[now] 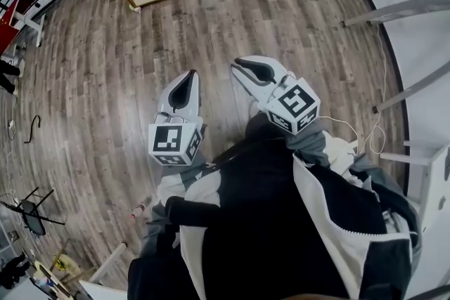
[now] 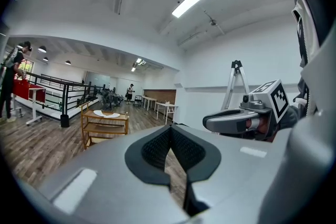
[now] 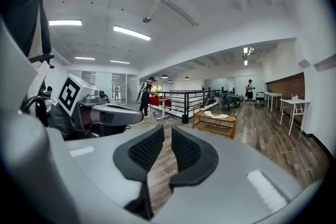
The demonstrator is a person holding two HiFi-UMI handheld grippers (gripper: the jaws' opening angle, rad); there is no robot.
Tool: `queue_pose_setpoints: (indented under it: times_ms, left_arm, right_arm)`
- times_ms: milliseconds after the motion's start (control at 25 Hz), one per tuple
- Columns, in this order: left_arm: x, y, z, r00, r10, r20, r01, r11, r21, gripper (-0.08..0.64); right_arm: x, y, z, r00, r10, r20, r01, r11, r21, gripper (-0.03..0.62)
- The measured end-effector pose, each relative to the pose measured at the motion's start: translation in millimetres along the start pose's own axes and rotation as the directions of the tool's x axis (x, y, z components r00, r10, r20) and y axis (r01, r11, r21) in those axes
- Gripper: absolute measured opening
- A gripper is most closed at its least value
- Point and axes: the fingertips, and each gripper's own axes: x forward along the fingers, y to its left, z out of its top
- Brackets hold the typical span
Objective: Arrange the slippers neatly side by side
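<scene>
Closest to the head camera, a dark and white jacket [image 1: 267, 221] fills the lower part of the view, and both grippers reach forward from it over the floor.

What look like the slippers [image 2: 107, 114] are two flat white shapes. They lie on the top board of a low wooden shelf [image 2: 105, 125], close together and slightly overlapping, though they are too small to make out more. The shelf stands on the grey-brown plank floor [image 1: 105, 67], with bare boards between it and the grippers. Neither gripper is near it. Behind the shelf, to its left, runs a black railing [image 2: 68, 94], and white tables [image 2: 165, 107] stand further back in the room.

The left gripper [image 2: 169, 136] is held roughly level. Its two dark ribbed pads meet at their tips, so the jaws are together, with nothing between them. The right gripper [image 3: 167, 136] is beside it and slightly ahead. Its jaws stand a narrow slit apart, and only floor shows through the gap. Each gripper carries a marker cube [image 1: 174, 140] at its rear, just in front of the jacket. The two grippers do not touch each other.

A folded ladder [image 2: 237, 81] leans against the white wall beyond the right gripper. A thin white cable [image 1: 365, 137] trails across the floor near the wall.
</scene>
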Motion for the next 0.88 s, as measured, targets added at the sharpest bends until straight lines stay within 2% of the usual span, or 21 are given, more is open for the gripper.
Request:
queue_pose_setpoints:
  times_ms: [240, 560, 720, 880]
  left_arm:
    - [39, 19, 4, 1.0, 0.002, -0.021, -0.003, 1.0, -0.022, 0.018]
    - [118, 80, 36, 0.996, 0.083, -0.015, -0.084, 0.996, -0.033, 0.019]
    - [156, 109, 46, 0.992, 0.125, -0.018, -0.126, 0.99, -0.061, 0.019]
    - [196, 129, 55, 0.99, 0.142, -0.022, -0.143, 0.988, -0.065, 0.018]
  right_arm:
    - [26, -42, 5, 1.0, 0.022, -0.022, -0.022, 1.0, 0.014, 0.058]
    - [99, -127, 26, 0.994, 0.101, -0.027, -0.101, 0.995, 0.002, 0.067]
    - [134, -170, 41, 0.987, 0.156, -0.039, -0.156, 0.988, -0.016, 0.072]
    - [159, -209, 50, 0.98, 0.196, -0.039, -0.197, 0.98, -0.029, 0.077]
